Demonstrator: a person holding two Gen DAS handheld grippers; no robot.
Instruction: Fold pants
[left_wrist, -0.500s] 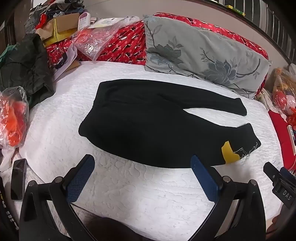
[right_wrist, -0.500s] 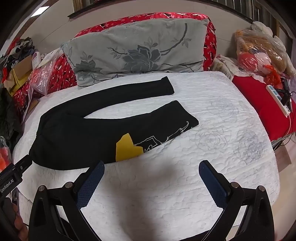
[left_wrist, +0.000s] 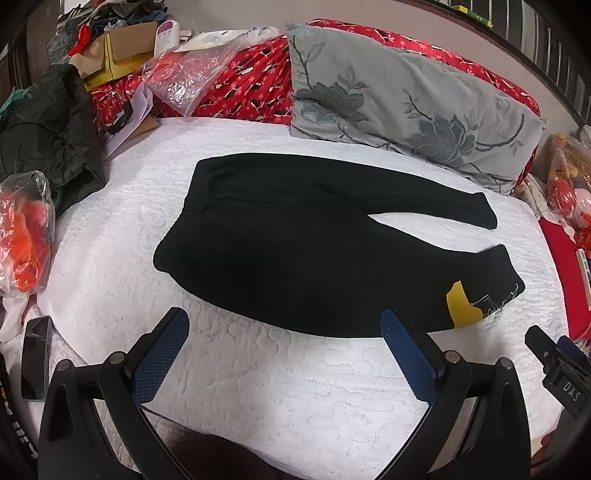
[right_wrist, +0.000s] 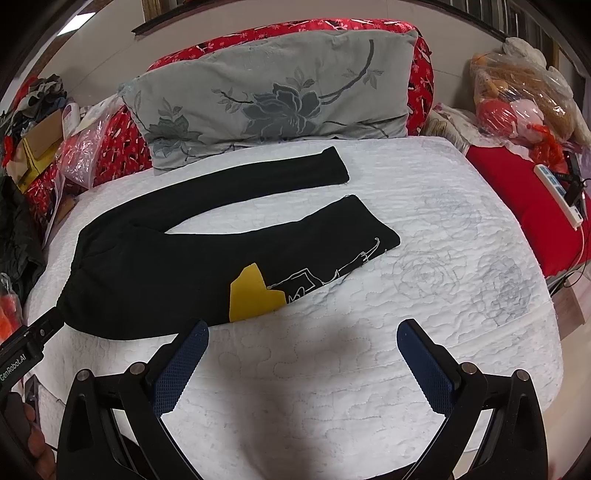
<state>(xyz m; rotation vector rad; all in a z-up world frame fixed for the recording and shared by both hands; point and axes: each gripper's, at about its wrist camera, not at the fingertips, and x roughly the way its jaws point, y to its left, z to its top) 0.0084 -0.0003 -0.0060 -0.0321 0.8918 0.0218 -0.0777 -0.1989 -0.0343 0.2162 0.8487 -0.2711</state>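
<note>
Nothing has shifted: black pants (left_wrist: 295, 251) stay spread flat on the white bed (left_wrist: 110, 229).
Left gripper (left_wrist: 284, 354) and right gripper (right_wrist: 303, 358) hover wide, empty, near the pants.

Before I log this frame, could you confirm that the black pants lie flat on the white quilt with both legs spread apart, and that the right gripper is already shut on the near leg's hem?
Not quite: the right gripper is open and holds nothing, as the right wrist view shows. The black pants do lie flat on the white quilt, legs apart.
</note>
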